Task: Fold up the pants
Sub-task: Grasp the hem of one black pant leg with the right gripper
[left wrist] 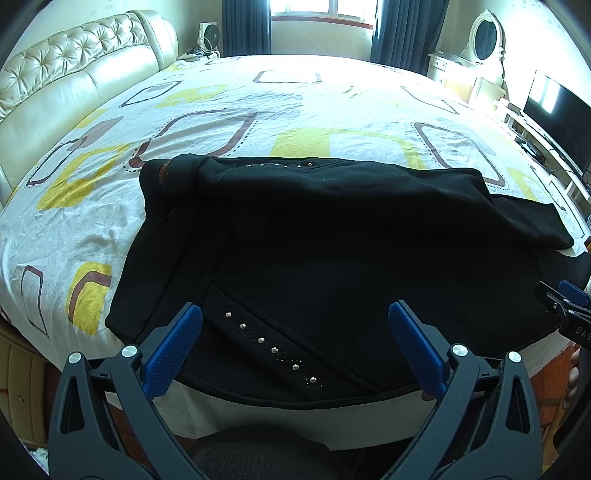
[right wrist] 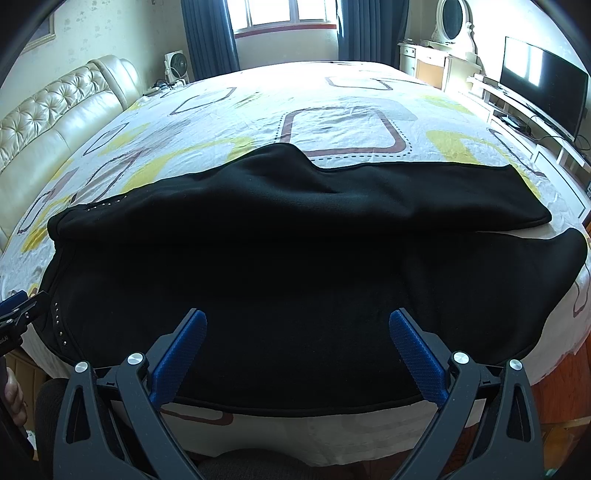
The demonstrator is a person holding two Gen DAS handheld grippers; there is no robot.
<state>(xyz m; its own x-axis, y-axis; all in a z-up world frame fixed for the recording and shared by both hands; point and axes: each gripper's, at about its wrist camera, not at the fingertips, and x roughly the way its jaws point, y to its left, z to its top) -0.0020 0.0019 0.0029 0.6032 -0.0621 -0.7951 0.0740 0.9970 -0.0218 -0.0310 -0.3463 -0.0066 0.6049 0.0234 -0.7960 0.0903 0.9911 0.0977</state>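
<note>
Black pants (left wrist: 332,240) lie spread across the near edge of the bed, waist end to the left with a line of small silver studs (left wrist: 273,349). In the right wrist view the pants (right wrist: 295,266) show their two legs stretching right, the far leg lying a little apart from the near one. My left gripper (left wrist: 295,317) hovers open above the studded near hem, nothing between its blue pads. Over the near edge of the legs my right gripper (right wrist: 297,321) stands open too, and its tip (left wrist: 565,302) shows at the left view's right edge.
The bed carries a white sheet (left wrist: 295,110) with yellow and brown squares. A tufted cream headboard (left wrist: 74,81) stands at the left. A television (right wrist: 543,81) and a dresser with an oval mirror (right wrist: 452,22) line the right wall. A window with dark curtains is at the back.
</note>
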